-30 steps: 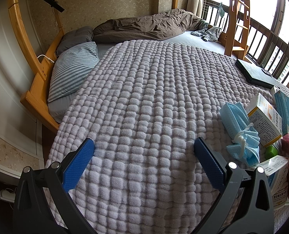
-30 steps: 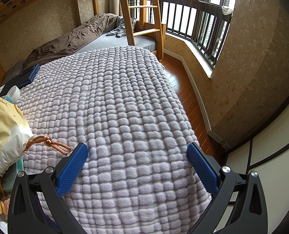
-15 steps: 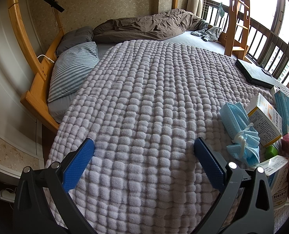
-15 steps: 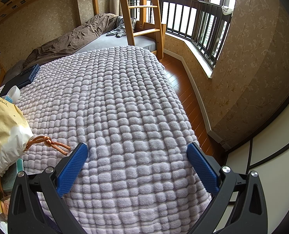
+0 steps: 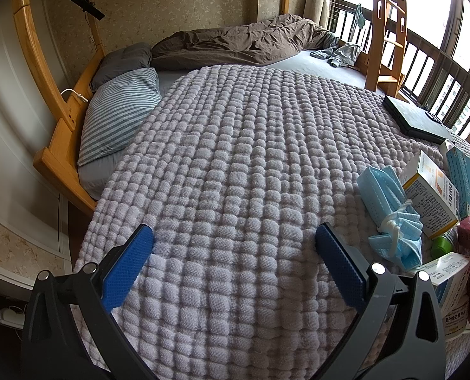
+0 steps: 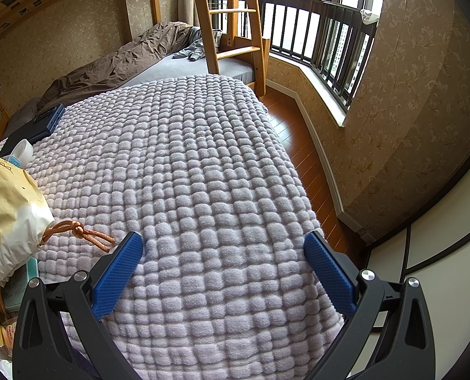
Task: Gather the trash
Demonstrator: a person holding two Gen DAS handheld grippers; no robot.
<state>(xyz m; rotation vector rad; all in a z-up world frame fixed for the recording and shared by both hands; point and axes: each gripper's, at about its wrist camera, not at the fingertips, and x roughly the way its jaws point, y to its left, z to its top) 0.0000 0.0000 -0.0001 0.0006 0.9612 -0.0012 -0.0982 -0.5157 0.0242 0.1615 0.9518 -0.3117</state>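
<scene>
Both grippers, the left gripper point(image 5: 233, 242) and right gripper point(image 6: 223, 248), are hovering wide apart and empty; the left should be reaching squarely for the crumpled mask point(image 5: 390, 218).

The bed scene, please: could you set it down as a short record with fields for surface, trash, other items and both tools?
surface: quilted lilac blanket spread over the bed
trash cluster: crumpled blue face masks, medicine boxes, green cap, all at the right edge of the left wrist view
bag: yellow-white bag with an orange cord, at the left edge of the right wrist view
other: striped pillow, dark flat case
left tool: open, holding nothing
right tool: open, holding nothing
</scene>
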